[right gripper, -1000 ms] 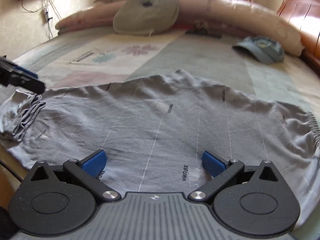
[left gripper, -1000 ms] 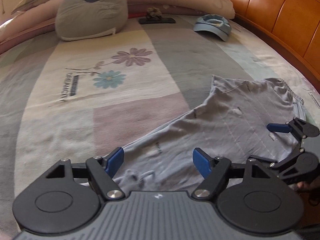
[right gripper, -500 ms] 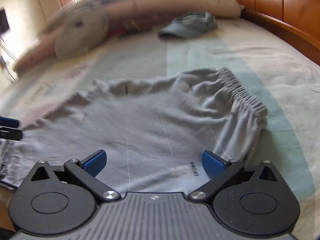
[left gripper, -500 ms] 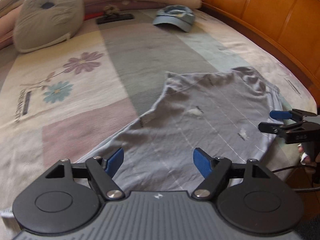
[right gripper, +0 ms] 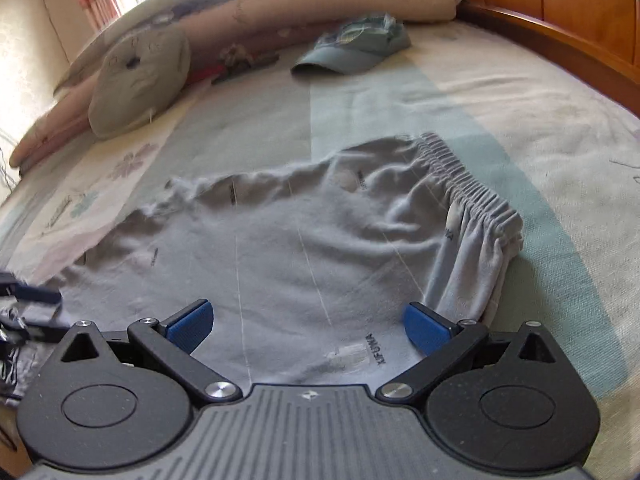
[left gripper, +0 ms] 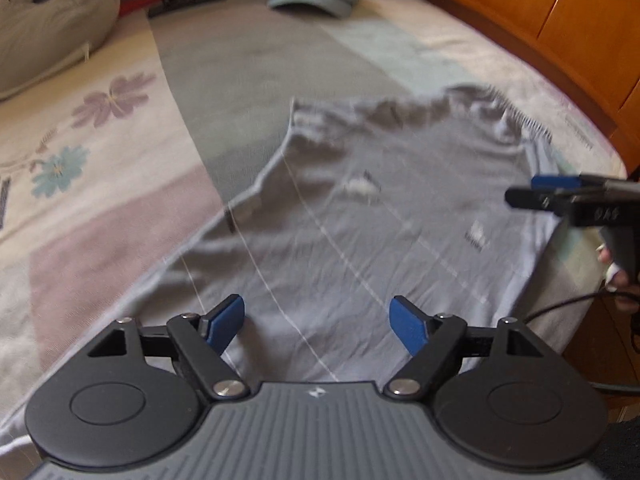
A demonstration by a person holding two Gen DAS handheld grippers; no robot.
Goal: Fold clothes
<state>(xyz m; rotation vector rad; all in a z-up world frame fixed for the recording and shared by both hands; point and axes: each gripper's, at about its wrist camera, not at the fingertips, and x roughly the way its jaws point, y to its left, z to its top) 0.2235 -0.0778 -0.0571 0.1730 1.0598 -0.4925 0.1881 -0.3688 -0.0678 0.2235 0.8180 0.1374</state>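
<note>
Covering most of both views, the bed (right gripper: 520, 128) carries a patchwork sheet with flower prints toward its left side and a wooden frame along its right edge. Grey shorts (right gripper: 300, 248) lie flat near the bed's near edge, waistband gathered toward the right; "XIFUWA" or similar is printed near the hem in the right wrist view, too small to be sure of. A second ago the shorts lay seen broadside from the right wrist; now that view looks along them from the waistband end. Bare sheet lies open beyond the shorts up to a pillow (right gripper: 140, 84) and a blue cap (right gripper: 352, 48) near the far edge. Left gripper (left gripper: 316, 326) hangs above the shorts, jaws released, nothing between them. Right gripper (right gripper: 308, 326) likewise stands released over the hem.
</note>
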